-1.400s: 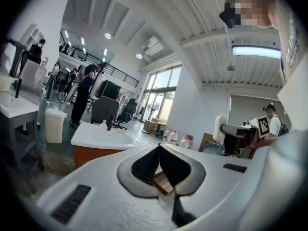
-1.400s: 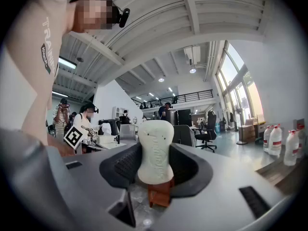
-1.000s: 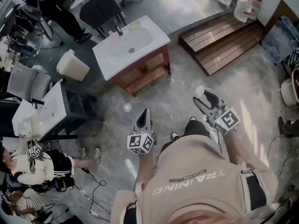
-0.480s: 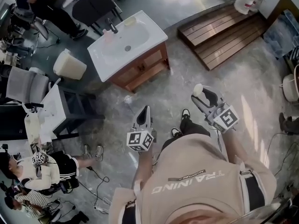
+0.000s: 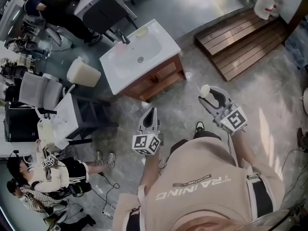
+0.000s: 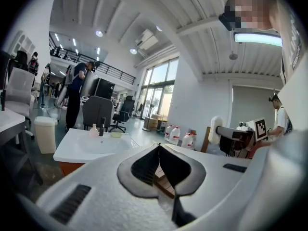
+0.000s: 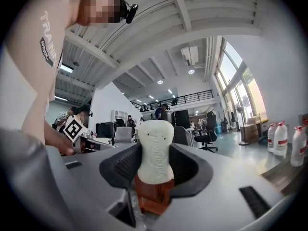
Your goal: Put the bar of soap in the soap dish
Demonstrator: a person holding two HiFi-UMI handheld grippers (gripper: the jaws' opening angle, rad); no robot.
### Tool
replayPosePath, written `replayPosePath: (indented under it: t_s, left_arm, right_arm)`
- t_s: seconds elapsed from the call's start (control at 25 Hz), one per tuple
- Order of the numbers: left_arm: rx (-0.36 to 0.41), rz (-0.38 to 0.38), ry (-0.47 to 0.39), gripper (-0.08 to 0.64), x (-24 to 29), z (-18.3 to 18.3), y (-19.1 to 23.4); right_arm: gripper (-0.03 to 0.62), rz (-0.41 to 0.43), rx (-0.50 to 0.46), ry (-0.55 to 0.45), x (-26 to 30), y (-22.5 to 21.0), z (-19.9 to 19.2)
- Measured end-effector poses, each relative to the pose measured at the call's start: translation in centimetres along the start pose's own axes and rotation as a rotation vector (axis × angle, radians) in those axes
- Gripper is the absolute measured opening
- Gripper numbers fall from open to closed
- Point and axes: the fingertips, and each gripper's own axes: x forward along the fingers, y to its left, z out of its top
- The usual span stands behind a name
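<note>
Right now the person's right gripper is clamping the cream-white, rounded bar of soap between its two dark jaw pads. The bar is standing upright in the grip, its waist pinched by the pads and its rounded top sticking out past the jaw tips. In the head view the same bar of soap is showing as a pale knob at the front of the right gripper, hanging over the grey mottled floor.

The left gripper is holding its jaws pressed together with nothing between them; in the head view this left gripper is pointing toward the white rectangular washbasin on a brown wooden cabinet.

The small pale-yellow soap dish is sitting on the basin's back rim, just beside the black tap. Soap and dish are lying well apart, the basin being ahead and to the left of the right gripper.
</note>
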Motion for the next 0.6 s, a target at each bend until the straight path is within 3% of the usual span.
replayPosePath:
  t_s: [0.32, 0.6]
  left_arm:
    - [-0.055, 0.085, -0.017, 0.011, 2.9, 0.2, 0.7]
    - [-0.044, 0.098, -0.001, 0.011, 5.8, 0.8, 2.3]
  right_arm:
    - [0.175, 0.092, 0.014, -0.012, 2.7, -2.7, 0.0]
    - [0.175, 0.091, 0.054, 0.004, 4.8, -6.1, -1.4]
